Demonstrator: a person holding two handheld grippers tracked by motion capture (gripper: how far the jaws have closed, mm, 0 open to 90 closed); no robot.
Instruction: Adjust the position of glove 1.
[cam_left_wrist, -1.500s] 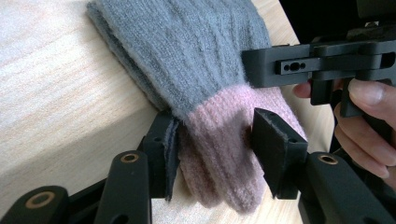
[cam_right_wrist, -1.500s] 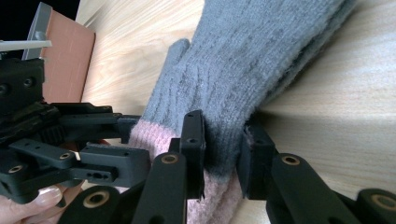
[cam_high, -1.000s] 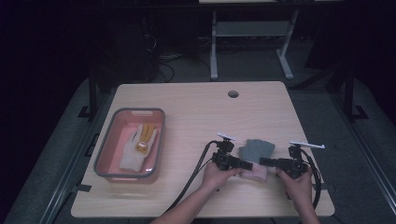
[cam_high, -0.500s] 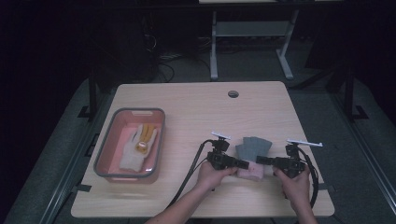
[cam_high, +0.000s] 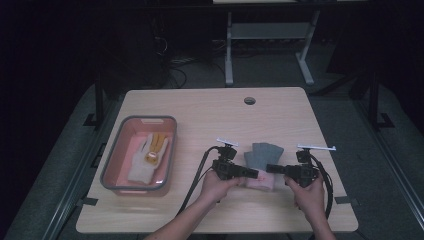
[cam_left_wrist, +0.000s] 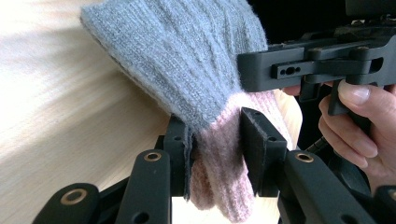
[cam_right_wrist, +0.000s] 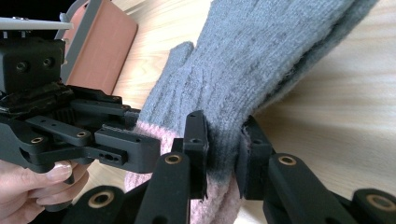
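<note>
A grey knitted glove (cam_high: 263, 154) with a pink cuff (cam_high: 261, 183) hangs between the two grippers at the table's front right. My left gripper (cam_high: 254, 175) is shut on the cuff edge; in the left gripper view its jaws pinch the knit (cam_left_wrist: 217, 130) where grey meets pink. My right gripper (cam_high: 270, 168) faces it from the right and is shut on the same glove (cam_right_wrist: 261, 60) just above the cuff (cam_right_wrist: 224, 135). Each gripper shows in the other's view: the right gripper (cam_left_wrist: 317, 65) and the left gripper (cam_right_wrist: 93, 135). The glove's fingers lie back on the tabletop.
A grey-rimmed pink tray (cam_high: 107, 170) stands at the front left and holds a white glove (cam_high: 142, 162) with an orange patch. A cable hole (cam_high: 249, 100) sits near the table's far edge. Cables trail from both grippers toward the front edge.
Both hands have shifted slightly left and risen a little, taking the glove's cuff end up with them. Both grips stay closed on the glove.
</note>
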